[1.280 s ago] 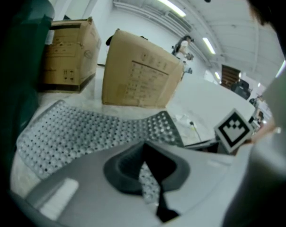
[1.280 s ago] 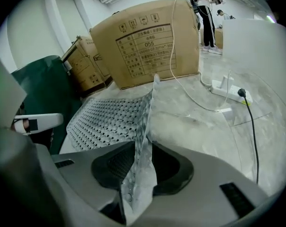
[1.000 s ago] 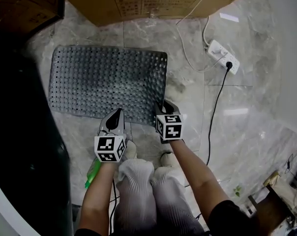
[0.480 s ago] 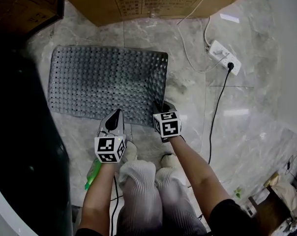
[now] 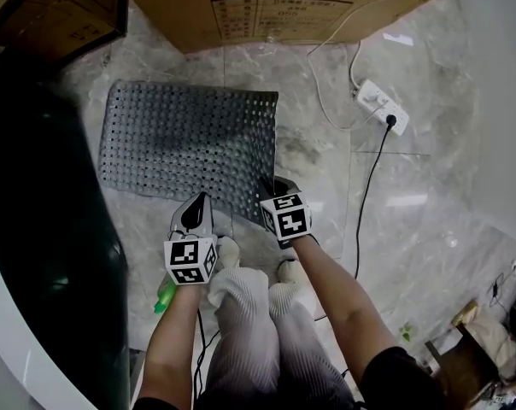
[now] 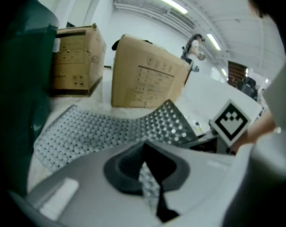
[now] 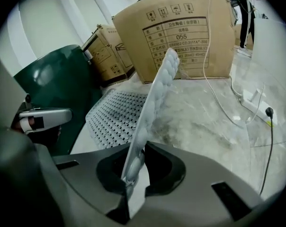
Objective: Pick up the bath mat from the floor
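Bath mat (image 5: 190,148) caught!
Left gripper (image 5: 199,202) clamps its near edge; right gripper (image 5: 270,188), jaws just closing, pinches the corner.

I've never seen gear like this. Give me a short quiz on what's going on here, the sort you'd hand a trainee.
1. True or false: the bath mat lies wholly flat on the floor.
2. What is plugged into the power strip? A) a black cable B) a green cable C) nothing
3. Fill in: the left gripper and the right gripper each pinch the near edge of the ____.
Key: 1 false, its near edge is raised. 2 A. 3 bath mat; the right gripper's jaws have just been closing on it.
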Motion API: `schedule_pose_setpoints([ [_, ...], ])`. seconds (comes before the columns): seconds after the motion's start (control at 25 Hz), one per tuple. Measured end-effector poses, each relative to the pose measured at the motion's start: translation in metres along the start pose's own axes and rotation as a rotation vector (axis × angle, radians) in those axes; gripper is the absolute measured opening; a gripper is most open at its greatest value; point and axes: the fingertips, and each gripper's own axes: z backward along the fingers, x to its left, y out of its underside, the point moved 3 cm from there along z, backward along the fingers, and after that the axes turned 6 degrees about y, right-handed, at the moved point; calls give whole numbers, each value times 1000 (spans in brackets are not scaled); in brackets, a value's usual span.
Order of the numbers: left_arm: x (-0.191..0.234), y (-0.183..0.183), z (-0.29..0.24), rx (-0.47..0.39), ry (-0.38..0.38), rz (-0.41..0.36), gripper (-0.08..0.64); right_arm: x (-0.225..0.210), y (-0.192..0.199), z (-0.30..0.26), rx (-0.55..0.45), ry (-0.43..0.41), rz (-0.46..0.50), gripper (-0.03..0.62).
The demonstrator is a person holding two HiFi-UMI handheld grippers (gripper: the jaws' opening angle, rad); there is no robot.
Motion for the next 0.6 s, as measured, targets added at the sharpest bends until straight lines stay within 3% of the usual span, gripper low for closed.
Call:
schedule_pose_setpoints([
  [0.6,-12,-117,117,0,-66,-33,5,81,-90,124,14,-108,13,14],
])
